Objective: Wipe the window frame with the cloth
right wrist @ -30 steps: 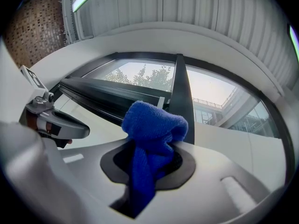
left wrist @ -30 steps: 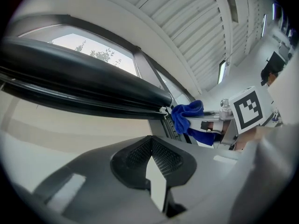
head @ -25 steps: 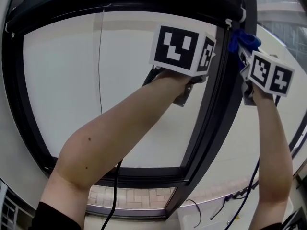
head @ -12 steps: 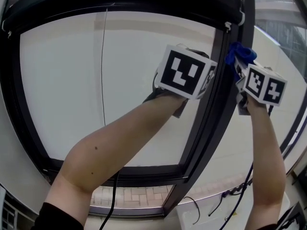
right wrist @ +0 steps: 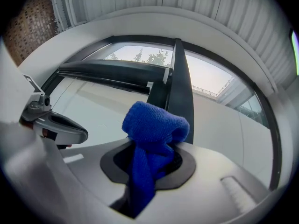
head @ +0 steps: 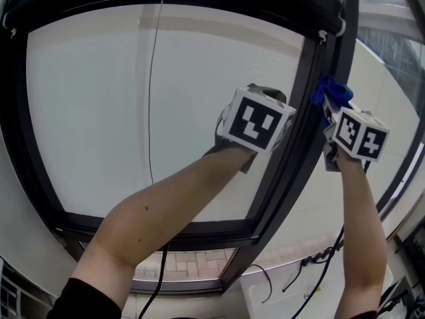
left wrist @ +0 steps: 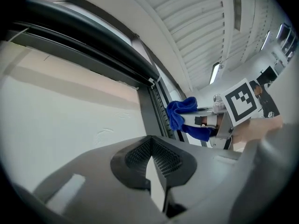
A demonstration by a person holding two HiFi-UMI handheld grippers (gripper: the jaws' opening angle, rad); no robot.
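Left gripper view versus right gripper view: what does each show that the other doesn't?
Only the left gripper view: the left tongs, shut on nothing, and the right tongs seen from the side, holding the cloth at the frame post, with a ceiling light above. Only the right gripper view: the cloth pinched between the right tongs' own jaws, and trees through the top pane. Both: the blue cloth and the dark post.

Blue cloth (right wrist: 155, 129) clamped between jaws of right gripper (right wrist: 150, 166), bunched tip before dark window frame (right wrist: 180, 90)
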